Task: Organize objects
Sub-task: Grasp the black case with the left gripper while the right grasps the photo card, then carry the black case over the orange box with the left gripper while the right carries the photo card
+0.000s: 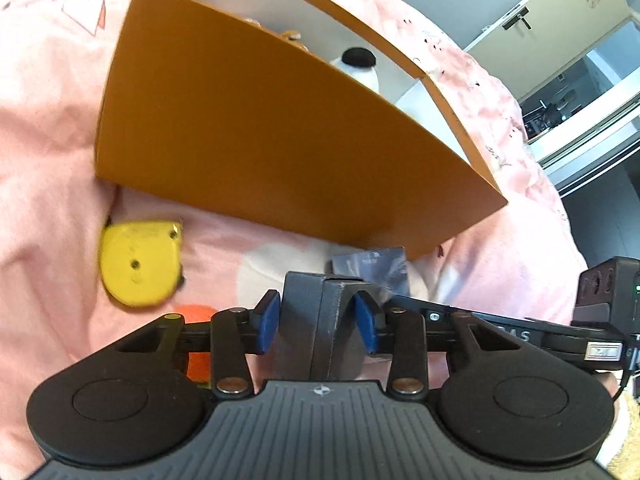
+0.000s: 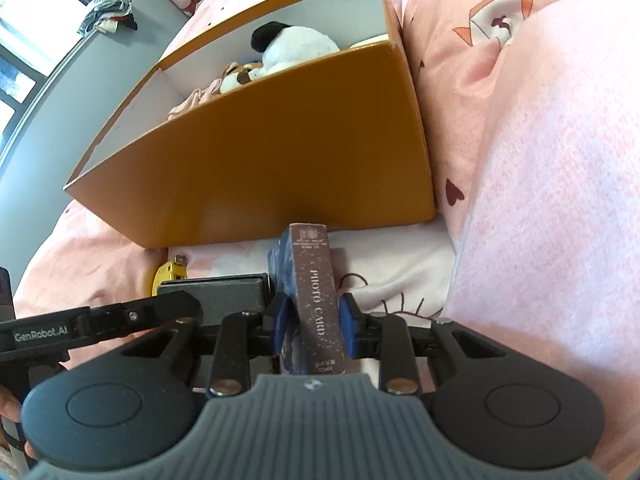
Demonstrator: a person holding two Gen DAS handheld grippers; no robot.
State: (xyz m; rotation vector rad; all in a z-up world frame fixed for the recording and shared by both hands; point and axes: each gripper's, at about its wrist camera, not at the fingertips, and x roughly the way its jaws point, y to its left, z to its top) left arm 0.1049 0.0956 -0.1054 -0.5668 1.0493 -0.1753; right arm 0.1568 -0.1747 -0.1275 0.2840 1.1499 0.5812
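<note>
Right wrist view, nearest: the right gripper (image 2: 311, 316) holds a card box (image 2: 316, 300), its blue fingers (image 2: 347, 328) pressed on the two broad faces with the narrow maroon spine up. The spine reads "PHOTO CARD"; the broad faces are dark blue. The box looks stiff, light and smooth-skinned, so a grip across the broad faces near mid-length, as here, seems sound, though a hard squeeze could dent the card. Its far end lies just short of the bin (image 2: 280, 168).

Left wrist view, nearest: the left gripper (image 1: 320, 322) is partly closed around a grey block (image 1: 320, 320), a dark, hard-edged body that stands between the fingers (image 1: 268, 320). Whether the pads press on it cannot be told; a narrow gap seems to show on each side. The block looks rigid and probably denser than the card box; its flat sides offer the natural hold.

On the bed (image 1: 48, 140), covered in pink printed cloth, a yellow tape measure (image 1: 140, 264) lies beside the left gripper, and an orange soft thing (image 1: 198, 360) is half hidden under the gripper's linkage. The tape measure is hard-cased and rounded, likely to slip unless taken across its flat faces.

Beyond stands the bin, an open orange cardboard box with white inner walls, its near wall facing both cameras. Inside it a white plush with a black patch (image 2: 296, 46) and a small brown-spotted plush (image 2: 240, 74) are visible: soft, light, compressible. The bin is the likely destination for the held items.
</note>
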